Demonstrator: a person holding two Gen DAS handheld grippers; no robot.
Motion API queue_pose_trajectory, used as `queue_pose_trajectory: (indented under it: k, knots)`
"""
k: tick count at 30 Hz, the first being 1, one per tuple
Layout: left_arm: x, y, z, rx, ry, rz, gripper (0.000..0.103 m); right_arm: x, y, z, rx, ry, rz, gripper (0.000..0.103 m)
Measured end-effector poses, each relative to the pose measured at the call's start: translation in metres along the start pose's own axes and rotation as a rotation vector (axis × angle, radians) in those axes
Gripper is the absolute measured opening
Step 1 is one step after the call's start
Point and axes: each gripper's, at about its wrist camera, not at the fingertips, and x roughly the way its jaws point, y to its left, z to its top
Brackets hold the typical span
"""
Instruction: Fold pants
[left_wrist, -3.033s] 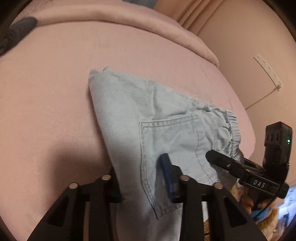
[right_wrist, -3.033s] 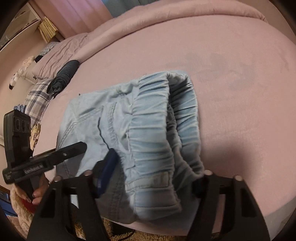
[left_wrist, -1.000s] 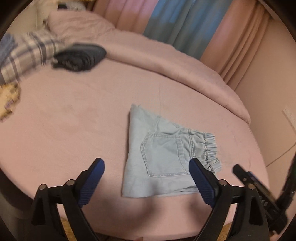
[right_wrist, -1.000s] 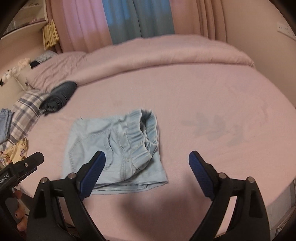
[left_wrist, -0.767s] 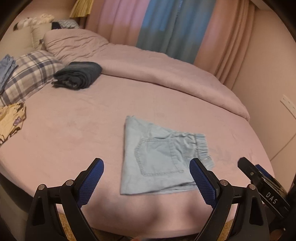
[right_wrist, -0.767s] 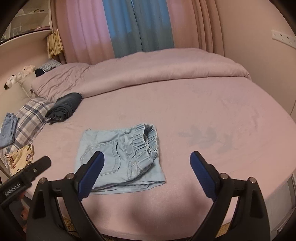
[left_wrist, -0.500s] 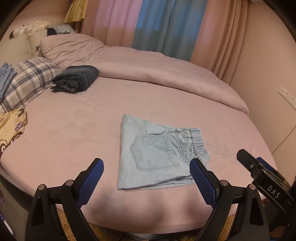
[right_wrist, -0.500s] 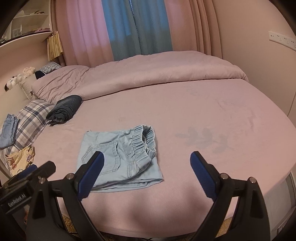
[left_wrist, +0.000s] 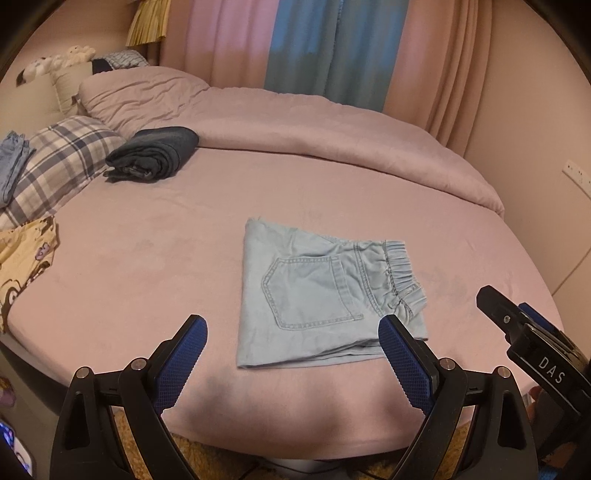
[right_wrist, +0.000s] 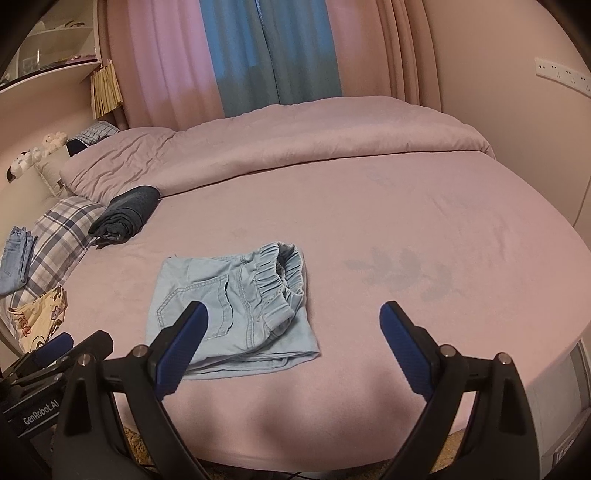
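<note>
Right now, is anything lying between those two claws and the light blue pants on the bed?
Nothing visible. The light blue pants lie folded on bare bedsheet, with both the left gripper and right gripper open just short of them.

The light-blue denim pants (left_wrist: 317, 291) lie folded into a flat, roughly square bundle near the front edge of the pink bed (left_wrist: 147, 251), back pocket facing up, gathered elastic waistband on their right side, layered edges toward the front.
</note>
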Motion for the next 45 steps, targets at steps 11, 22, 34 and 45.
queue_pose_trajectory:
  k: [11,22,34,45]
  knots:
    - [0.004,-0.002,-0.003,0.008,0.017,0.012,0.094,0.007,0.004,-0.003,-0.015,0.016,-0.008,0.095]
    - [0.005,-0.007,-0.006,0.017,0.022,0.02,0.094,0.008,0.005,-0.003,-0.014,0.019,-0.011,0.095]
    - [0.005,-0.009,-0.007,0.023,0.025,0.023,0.094,0.009,0.005,-0.004,-0.015,0.021,-0.013,0.095]
    - [0.005,-0.01,-0.008,0.023,0.027,0.023,0.094,0.011,0.004,-0.005,-0.016,0.023,-0.015,0.095]
